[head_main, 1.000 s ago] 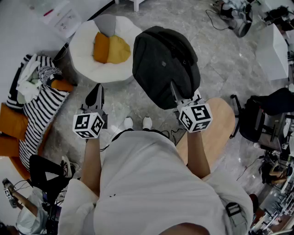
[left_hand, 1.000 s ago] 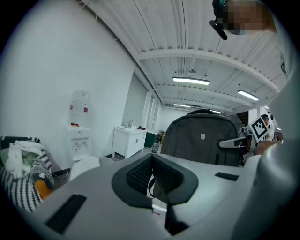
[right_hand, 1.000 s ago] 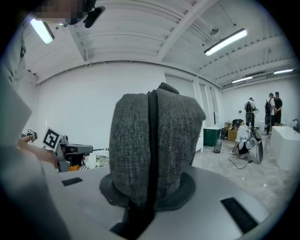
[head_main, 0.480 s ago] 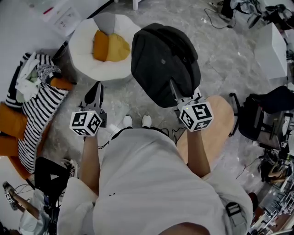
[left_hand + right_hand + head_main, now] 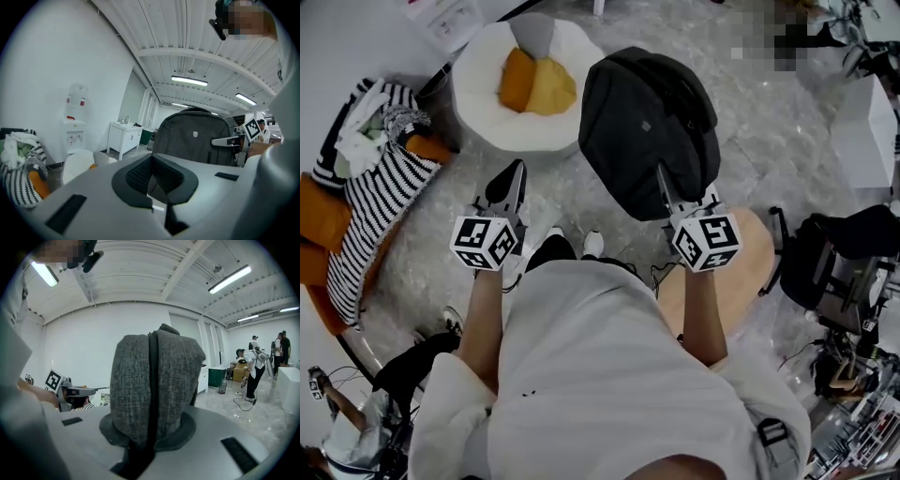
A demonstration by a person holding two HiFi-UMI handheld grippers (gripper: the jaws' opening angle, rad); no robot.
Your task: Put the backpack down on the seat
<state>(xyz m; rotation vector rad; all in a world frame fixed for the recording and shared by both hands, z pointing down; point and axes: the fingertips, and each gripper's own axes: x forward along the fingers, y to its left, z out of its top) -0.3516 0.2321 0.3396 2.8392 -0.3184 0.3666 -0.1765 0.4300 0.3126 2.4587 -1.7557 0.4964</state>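
A dark grey backpack hangs off the floor from my right gripper, which is shut on its lower edge. In the right gripper view the grey fabric fills the jaws. The left gripper view shows the backpack upright to the right. My left gripper is shut with nothing in it, left of the backpack. A round white seat with orange cushions stands on the floor ahead and left of the backpack. A round wooden seat lies under my right forearm.
A striped heap of cloth with orange cushions lies at the left. A black chair with a bag and a white cabinet stand at the right. People stand far off. A water dispenser and a white table line the wall.
The backpack still hangs from my right gripper. Both grippers and the view have shifted slightly to the right as the person steps; the white seat now sits a little higher in the picture.
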